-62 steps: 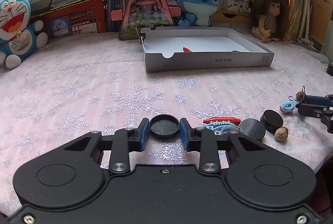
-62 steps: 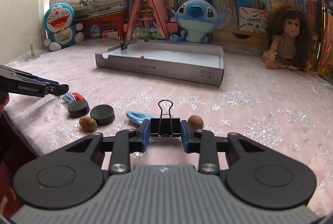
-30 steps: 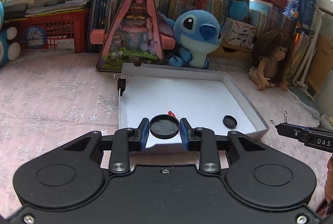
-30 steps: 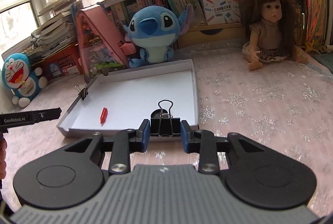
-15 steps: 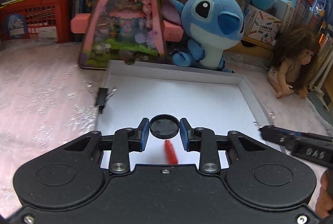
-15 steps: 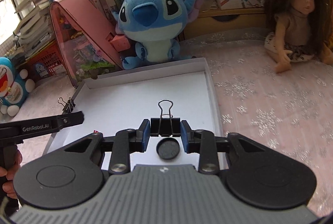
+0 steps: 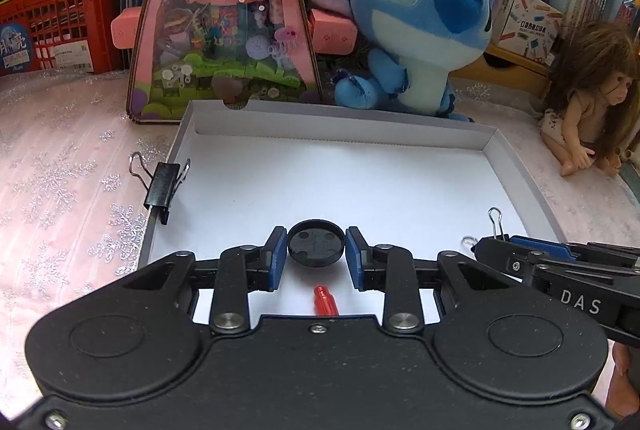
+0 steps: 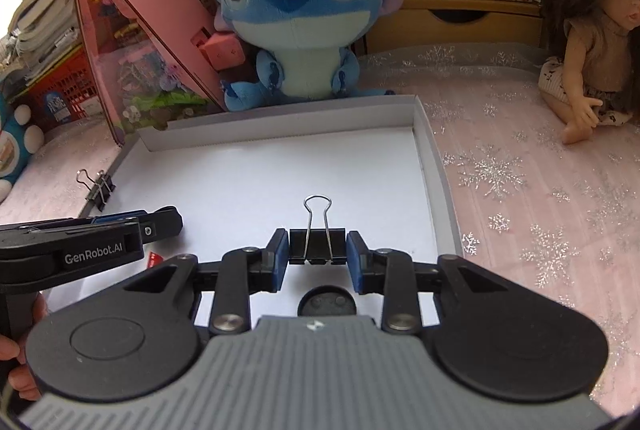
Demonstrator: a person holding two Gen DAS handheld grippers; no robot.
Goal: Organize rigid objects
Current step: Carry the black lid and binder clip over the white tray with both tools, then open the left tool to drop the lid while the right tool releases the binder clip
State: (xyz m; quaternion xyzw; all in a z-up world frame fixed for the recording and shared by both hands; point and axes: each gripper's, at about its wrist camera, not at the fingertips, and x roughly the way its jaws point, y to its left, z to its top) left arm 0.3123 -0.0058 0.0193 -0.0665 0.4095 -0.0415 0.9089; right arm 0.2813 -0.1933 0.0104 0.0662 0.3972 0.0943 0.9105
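Both grippers over white tray [image 7: 516, 166]. Left gripper [image 7: 316, 255]: clamped on black cap [image 7: 316, 248], above red piece [image 7: 325, 304]. Right gripper [image 8: 317, 253]: clamped on binder clip [image 8: 317, 245], above second cap [image 8: 327, 303].

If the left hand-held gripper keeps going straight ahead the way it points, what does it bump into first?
Probably the far wall of the white box. The left hand-held gripper, holding the black cap, points across bare box floor. Behind that wall sits the blue plush toy. Height above the floor is unclear.
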